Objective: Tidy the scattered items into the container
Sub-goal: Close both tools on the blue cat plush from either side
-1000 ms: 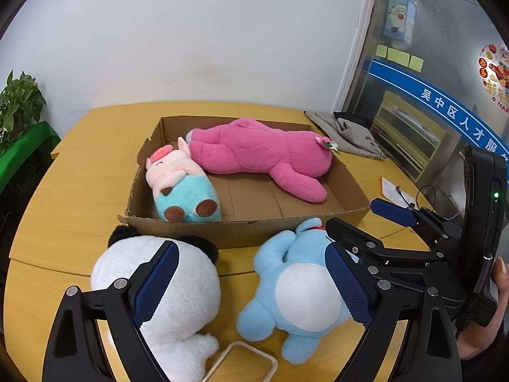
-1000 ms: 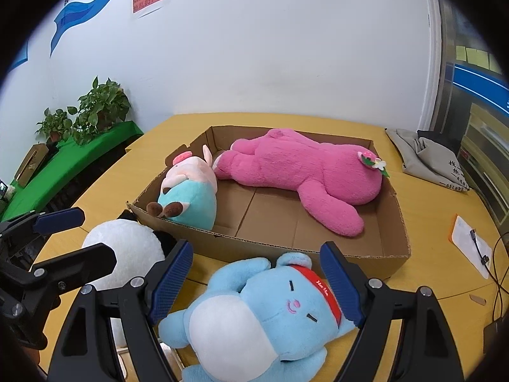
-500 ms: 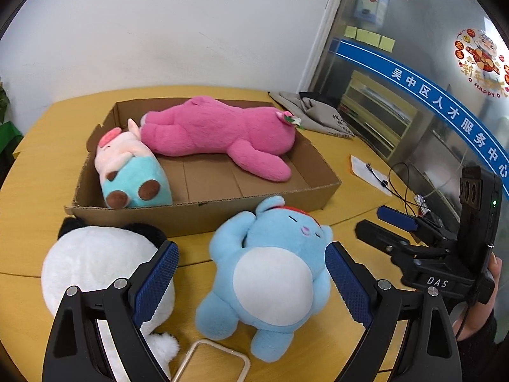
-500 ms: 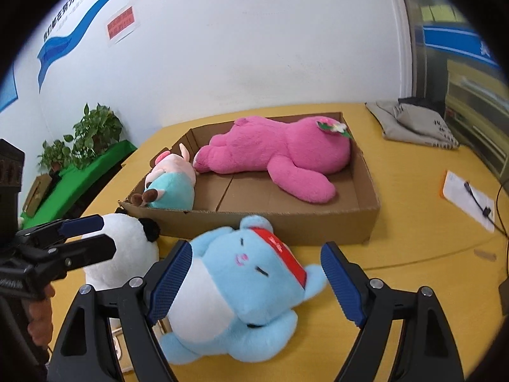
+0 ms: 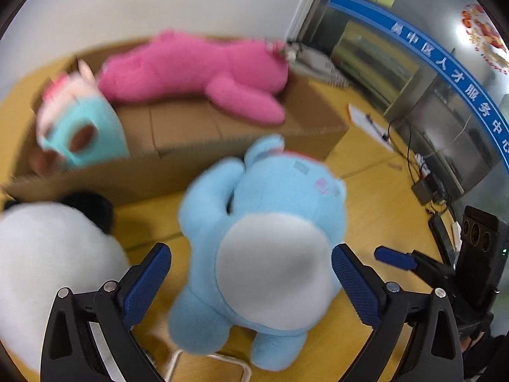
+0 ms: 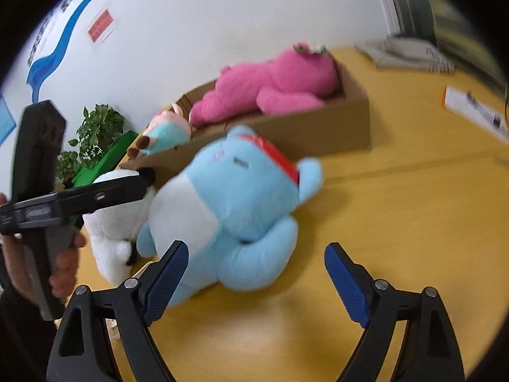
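A light blue plush with a white belly and red headband lies on its back on the yellow table before the cardboard box; it also shows in the right wrist view. My left gripper is open, its jaws on either side of the plush's belly. My right gripper is open, just right of the plush's lower body. A white panda plush lies left of it. A pink plush and a pink-and-teal plush lie in the box.
The right gripper's body is at the left wrist view's right edge. The left gripper and hand fill the right wrist view's left. A grey cloth, papers and cables lie right. A plant stands far left.
Both views are blurred by motion. My left gripper has swung right and closer, from over the panda to astride the blue plush. My right gripper has moved right and lower beside it.
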